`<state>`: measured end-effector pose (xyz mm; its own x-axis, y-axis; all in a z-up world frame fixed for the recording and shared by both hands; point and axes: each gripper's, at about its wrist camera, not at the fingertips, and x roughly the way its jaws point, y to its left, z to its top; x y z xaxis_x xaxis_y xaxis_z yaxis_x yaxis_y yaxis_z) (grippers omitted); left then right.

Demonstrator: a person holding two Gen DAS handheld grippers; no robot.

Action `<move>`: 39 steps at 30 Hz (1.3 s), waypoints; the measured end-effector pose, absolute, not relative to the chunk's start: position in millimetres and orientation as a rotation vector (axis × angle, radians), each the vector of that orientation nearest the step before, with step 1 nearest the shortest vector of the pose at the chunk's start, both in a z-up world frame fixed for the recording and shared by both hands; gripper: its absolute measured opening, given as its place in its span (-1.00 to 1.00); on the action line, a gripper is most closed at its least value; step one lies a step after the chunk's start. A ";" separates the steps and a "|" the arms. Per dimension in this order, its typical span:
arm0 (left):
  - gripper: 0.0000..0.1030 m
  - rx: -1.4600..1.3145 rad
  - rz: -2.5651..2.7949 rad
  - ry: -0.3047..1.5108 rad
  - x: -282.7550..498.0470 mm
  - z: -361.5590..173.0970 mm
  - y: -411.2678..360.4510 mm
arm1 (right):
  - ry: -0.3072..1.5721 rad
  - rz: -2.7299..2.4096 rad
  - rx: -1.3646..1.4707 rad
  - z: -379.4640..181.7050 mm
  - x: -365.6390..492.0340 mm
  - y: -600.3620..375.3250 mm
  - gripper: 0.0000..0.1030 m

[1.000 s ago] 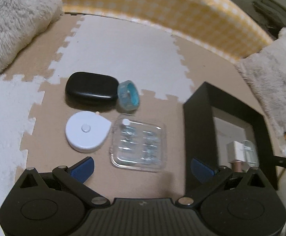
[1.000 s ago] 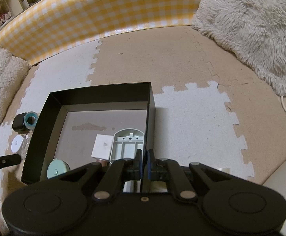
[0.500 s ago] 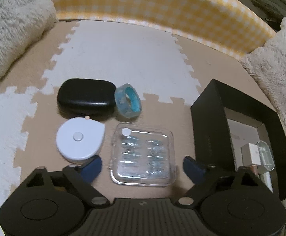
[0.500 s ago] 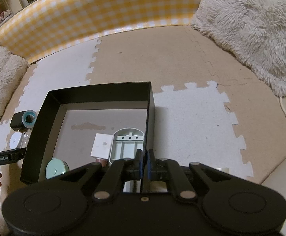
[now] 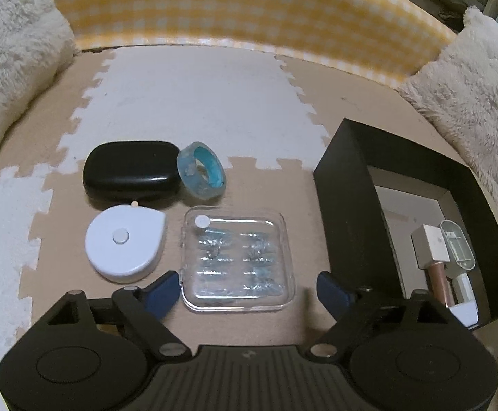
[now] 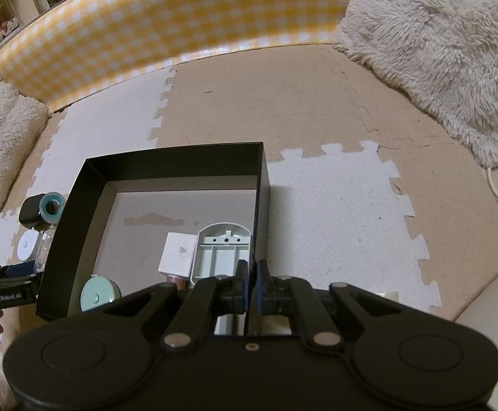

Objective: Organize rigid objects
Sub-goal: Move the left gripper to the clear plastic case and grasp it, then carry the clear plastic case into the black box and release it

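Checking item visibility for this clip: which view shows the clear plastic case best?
The left wrist view: the clear plastic case lies whole and unobstructed. In the right wrist view only a sliver shows beside the black box.

Left tongs (image 5: pixel 247 286) now astride clear case (image 5: pixel 237 261)

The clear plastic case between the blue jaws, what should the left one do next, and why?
Probably ease down a little and close on the clear plastic case. The left gripper has its jaws open on either side of the case's near end, not yet pressing it, and the case still lies on the mat outside the black box.
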<state>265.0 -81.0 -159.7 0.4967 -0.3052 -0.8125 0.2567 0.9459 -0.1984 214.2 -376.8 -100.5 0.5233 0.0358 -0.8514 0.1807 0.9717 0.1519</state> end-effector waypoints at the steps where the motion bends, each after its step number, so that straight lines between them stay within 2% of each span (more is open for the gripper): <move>1: 0.68 -0.058 -0.341 0.991 265.1 -160.1 -80.7 | 1.019 -0.088 0.233 -100.5 214.2 -377.0 -0.90; 4: 0.64 -0.062 -0.343 0.984 265.5 -160.6 -79.5 | 1.019 -0.088 0.232 -100.6 214.1 -377.5 -0.89; 5: 0.49 -0.051 -0.337 0.984 265.5 -160.3 -79.1 | 1.019 -0.088 0.233 -100.7 214.0 -377.6 -0.90; 6: 0.43 -0.025 -0.334 0.979 265.2 -159.7 -80.2 | 1.019 -0.088 0.235 -100.8 213.8 -378.0 -0.90; 16: 0.45 0.077 -0.404 0.950 255.6 -160.8 -78.3 | 1.017 -0.086 0.238 -100.9 213.5 -379.3 -0.89; 25: 0.45 0.147 -0.387 1.065 235.1 -150.8 -72.5 | 1.018 -0.087 0.243 -100.5 213.8 -380.0 -0.89; 35: 0.52 0.150 -0.329 0.986 245.3 -160.3 -86.5 | 1.018 -0.087 0.238 -100.8 213.4 -380.1 -0.89; 39: 0.45 0.164 -0.332 0.978 246.8 -160.0 -88.1 | 1.018 -0.087 0.238 -100.8 213.0 -380.2 -0.90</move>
